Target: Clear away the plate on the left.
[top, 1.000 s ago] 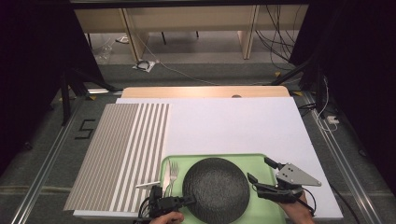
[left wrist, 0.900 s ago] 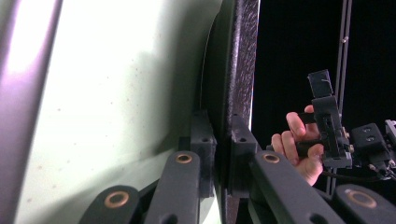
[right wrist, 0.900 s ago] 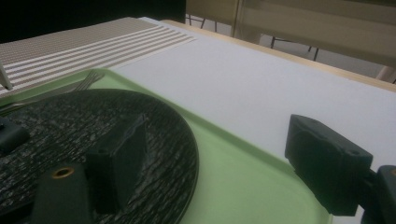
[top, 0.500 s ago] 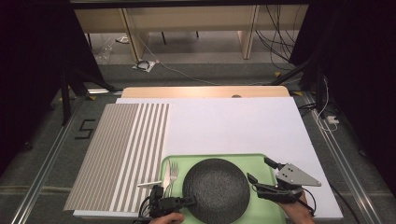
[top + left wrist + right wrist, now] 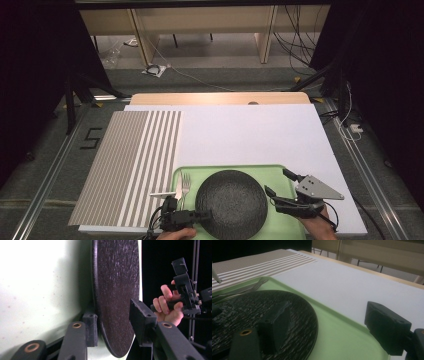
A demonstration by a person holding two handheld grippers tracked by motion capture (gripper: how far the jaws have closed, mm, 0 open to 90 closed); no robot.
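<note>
White tabletop (image 5: 250, 135) carries the green tray (image 5: 280, 172) with the black plate (image 5: 231, 202) lying flat on it – your left claw (image 5: 202, 216) straddles its near-left rim, jaws just opening and off it, while your right claw (image 5: 277, 184) stands spread just beside its right edge.

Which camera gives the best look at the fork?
The high view: the fork lies whole on the green tray, left of the black plate. The right gripper view shows its tines low and blurred beyond the plate.
</note>
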